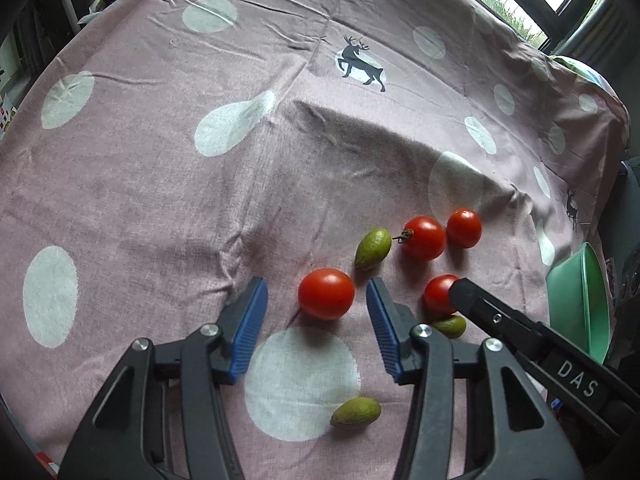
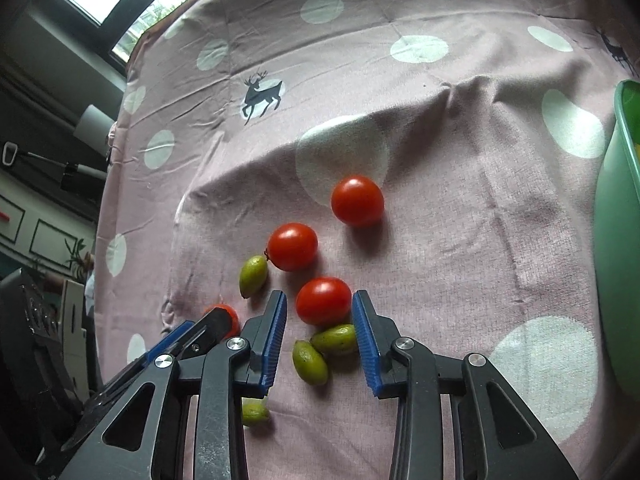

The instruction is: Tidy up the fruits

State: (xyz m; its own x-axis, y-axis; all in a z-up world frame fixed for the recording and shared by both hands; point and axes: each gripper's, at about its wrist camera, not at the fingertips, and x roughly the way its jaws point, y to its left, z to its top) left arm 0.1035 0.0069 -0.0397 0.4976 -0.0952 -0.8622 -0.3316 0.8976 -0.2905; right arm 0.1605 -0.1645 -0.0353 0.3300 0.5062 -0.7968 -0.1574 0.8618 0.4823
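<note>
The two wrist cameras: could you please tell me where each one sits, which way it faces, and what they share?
Left wrist: sits on the left tool, looking forward and down at the pink cloth; its open blue fingers flank a tomato, and the other tool's arm enters at lower right.
Right wrist: sits on the right tool, open around another tomato; the left tool shows at lower left.
Shared: tomatoes, green fruits, green bowl, deer print.
</note>
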